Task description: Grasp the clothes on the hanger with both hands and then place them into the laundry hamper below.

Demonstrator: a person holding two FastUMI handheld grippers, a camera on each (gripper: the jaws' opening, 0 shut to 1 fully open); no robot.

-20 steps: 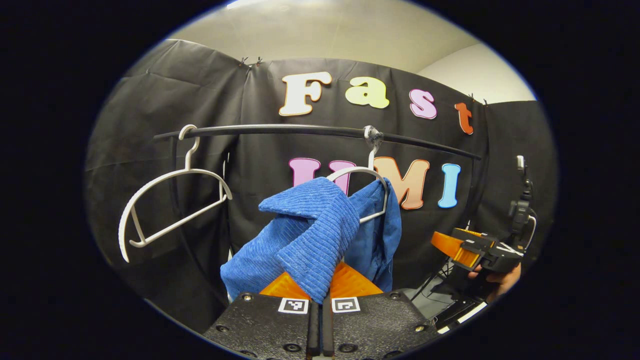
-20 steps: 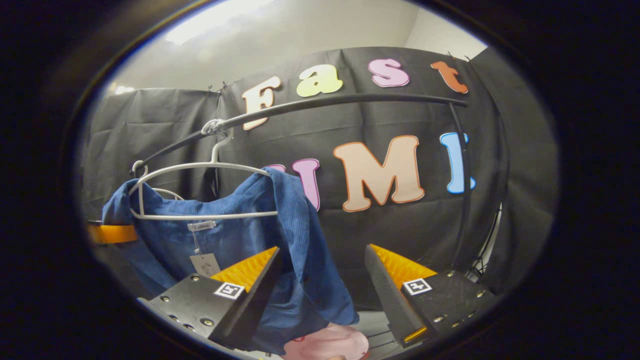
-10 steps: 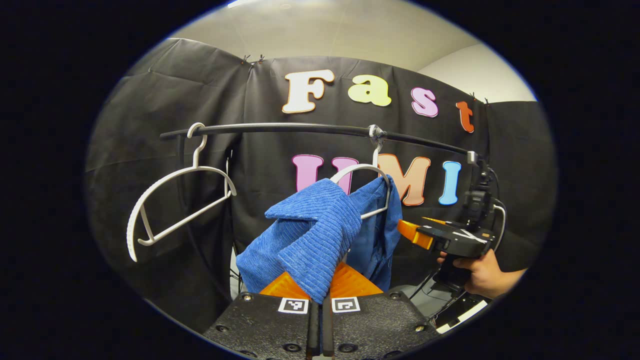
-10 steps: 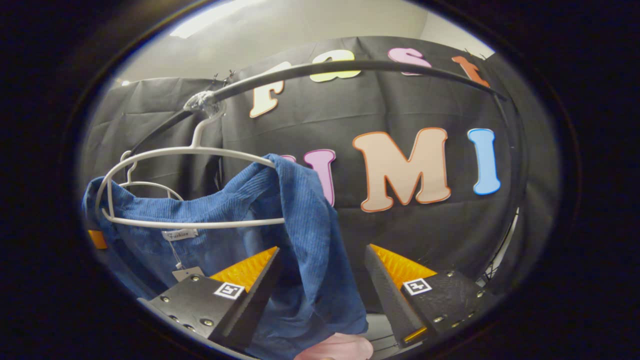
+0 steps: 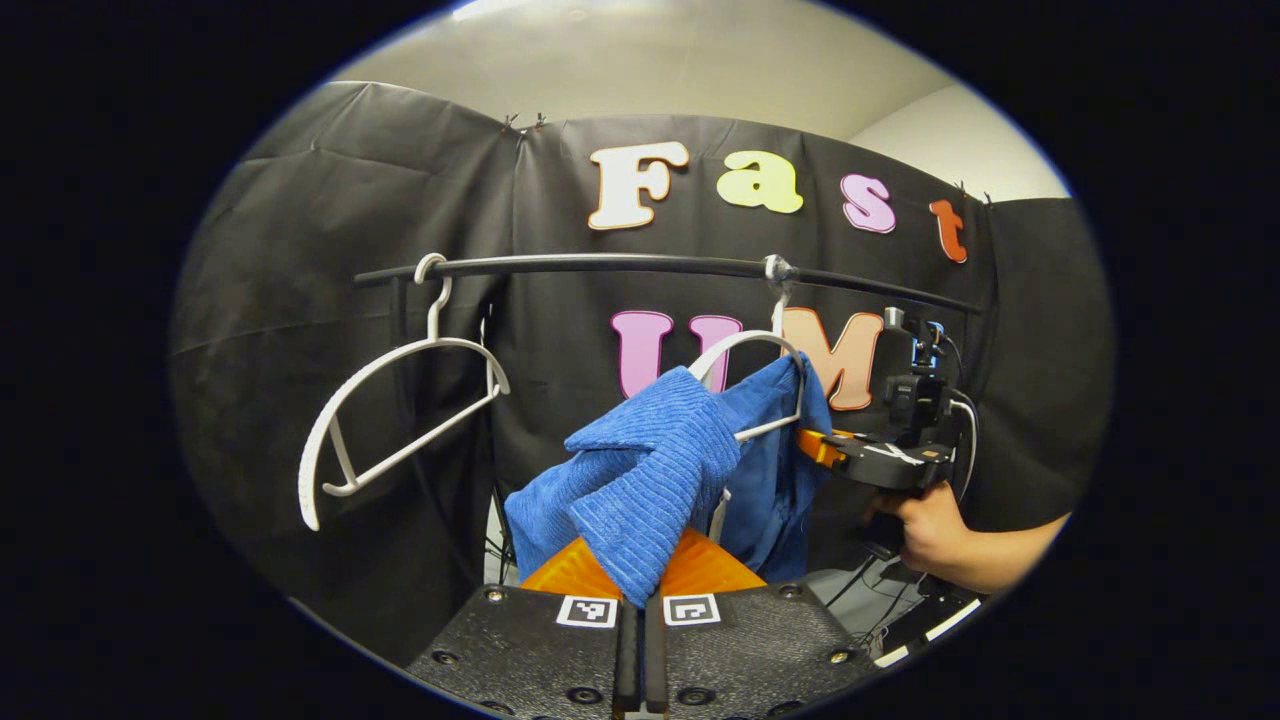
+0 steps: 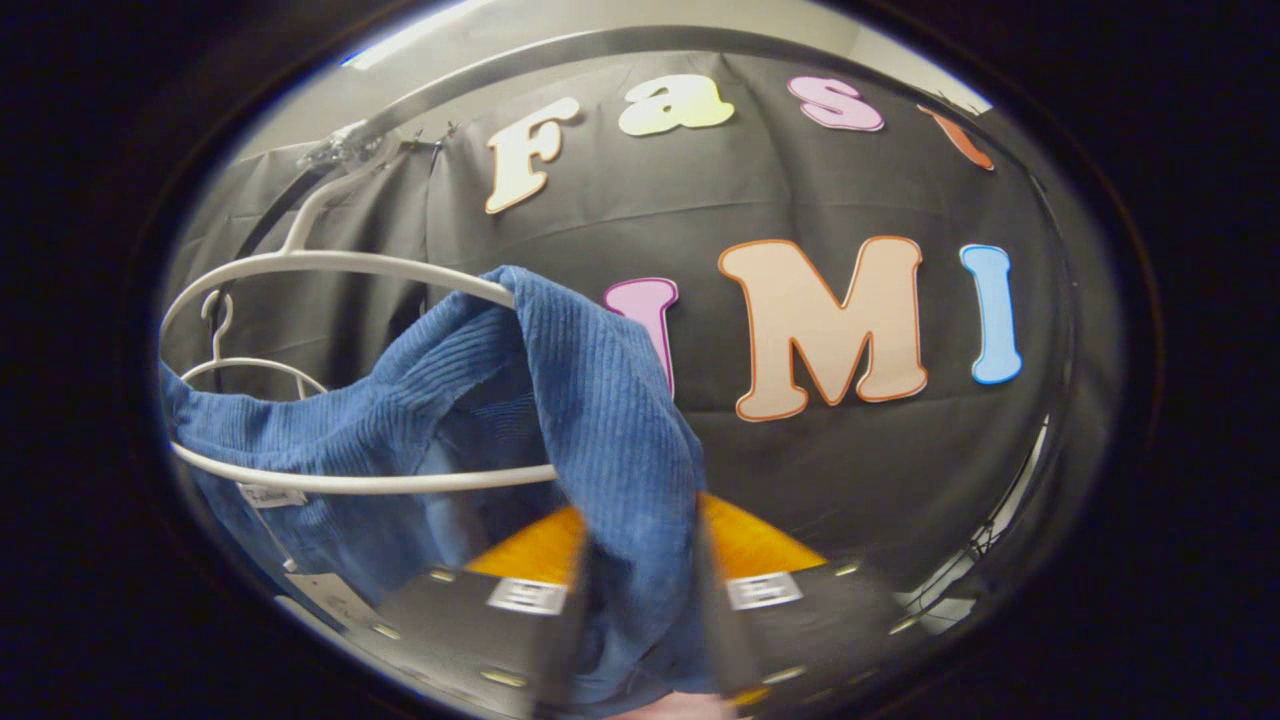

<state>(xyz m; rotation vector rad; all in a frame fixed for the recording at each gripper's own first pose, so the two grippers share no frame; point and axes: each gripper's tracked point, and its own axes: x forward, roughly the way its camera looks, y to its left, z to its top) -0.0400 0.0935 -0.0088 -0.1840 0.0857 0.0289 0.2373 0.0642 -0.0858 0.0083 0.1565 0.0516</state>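
Right gripper view shows my right gripper (image 6: 640, 600) closing around the right shoulder of the blue shirt (image 6: 590, 420), but the picture is blurred there and I cannot tell if both fingers already press the cloth. My left gripper (image 5: 640, 590) is closed tight on the other shoulder of the shirt (image 5: 650, 480), which is partly pulled off the white hanger (image 5: 770, 385) on the black rail (image 5: 620, 264). If I pull down now with the right side not firmly caught, I think the cloth may stay hooked on the hanger end, so the hanger tilts or jumps from the rail.
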